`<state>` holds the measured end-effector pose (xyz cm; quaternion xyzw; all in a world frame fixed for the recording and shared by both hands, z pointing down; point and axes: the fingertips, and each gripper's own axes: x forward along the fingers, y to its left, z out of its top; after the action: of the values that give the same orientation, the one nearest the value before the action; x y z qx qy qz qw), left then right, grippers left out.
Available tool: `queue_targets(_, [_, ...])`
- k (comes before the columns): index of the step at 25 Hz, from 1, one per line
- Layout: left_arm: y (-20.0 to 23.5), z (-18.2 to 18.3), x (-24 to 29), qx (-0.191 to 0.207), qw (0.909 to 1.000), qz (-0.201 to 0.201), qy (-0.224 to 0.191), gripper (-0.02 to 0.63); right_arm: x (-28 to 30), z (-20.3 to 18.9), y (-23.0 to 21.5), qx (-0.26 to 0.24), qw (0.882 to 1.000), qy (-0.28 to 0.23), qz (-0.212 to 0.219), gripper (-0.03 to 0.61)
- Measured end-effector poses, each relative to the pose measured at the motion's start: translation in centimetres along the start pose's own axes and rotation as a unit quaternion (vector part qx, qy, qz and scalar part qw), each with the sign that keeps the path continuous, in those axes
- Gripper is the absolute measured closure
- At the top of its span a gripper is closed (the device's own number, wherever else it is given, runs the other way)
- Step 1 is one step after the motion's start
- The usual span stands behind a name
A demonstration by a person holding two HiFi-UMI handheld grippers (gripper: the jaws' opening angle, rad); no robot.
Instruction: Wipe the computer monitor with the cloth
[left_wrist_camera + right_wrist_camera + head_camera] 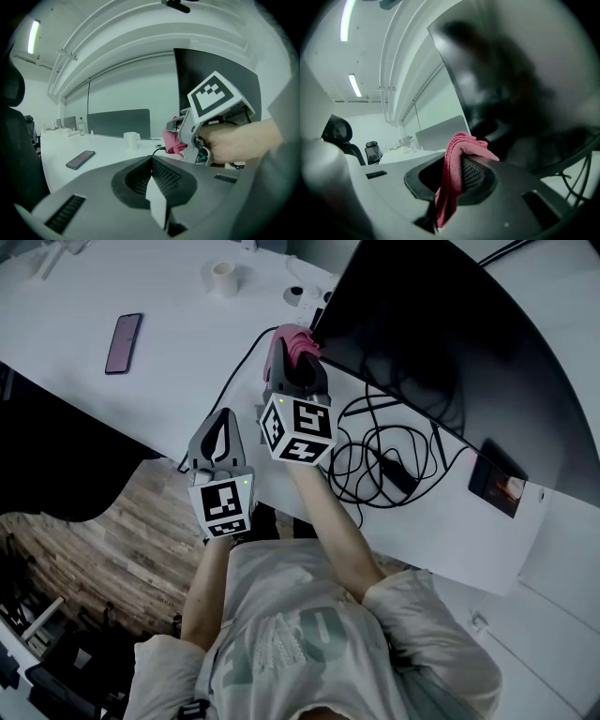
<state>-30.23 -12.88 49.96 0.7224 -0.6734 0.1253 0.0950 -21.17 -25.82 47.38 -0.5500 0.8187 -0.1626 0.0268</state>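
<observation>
At the monitor's (441,343) left edge, the right gripper (292,351) is pinching the pink cloth (298,337) just beside the screen. The left gripper (223,420) hangs farther from the monitor, jaws pressed together, nothing in them.
</observation>
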Motion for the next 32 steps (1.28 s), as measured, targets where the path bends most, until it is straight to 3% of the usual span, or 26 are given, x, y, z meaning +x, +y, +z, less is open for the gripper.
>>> queue_targets(8, [-0.1,1.2,0.0,0.001,0.9999,0.005,-0.015,0.609,-1.8,8.4,2.9,-0.058,0.992,-0.107,0.010,0.523])
queue_targets(19, [-1.6,4.1,-0.5,0.009,0.9988,-0.002,-0.048,0.609,-5.3,21.9,7.6,-0.068,0.966,-0.245,0.042,0.522])
queue_targets(27, [-2.8,6.3,-0.9,0.017,0.9971,-0.010,-0.073,0.609,-7.3,28.3,9.9,-0.066,0.948,-0.304,0.062,0.522])
queue_targets(32, [-3.0,7.3,-1.5,0.002,0.9969,-0.011,-0.078,0.609,-7.3,28.5,10.8,-0.077,0.949,-0.294,0.090,0.522])
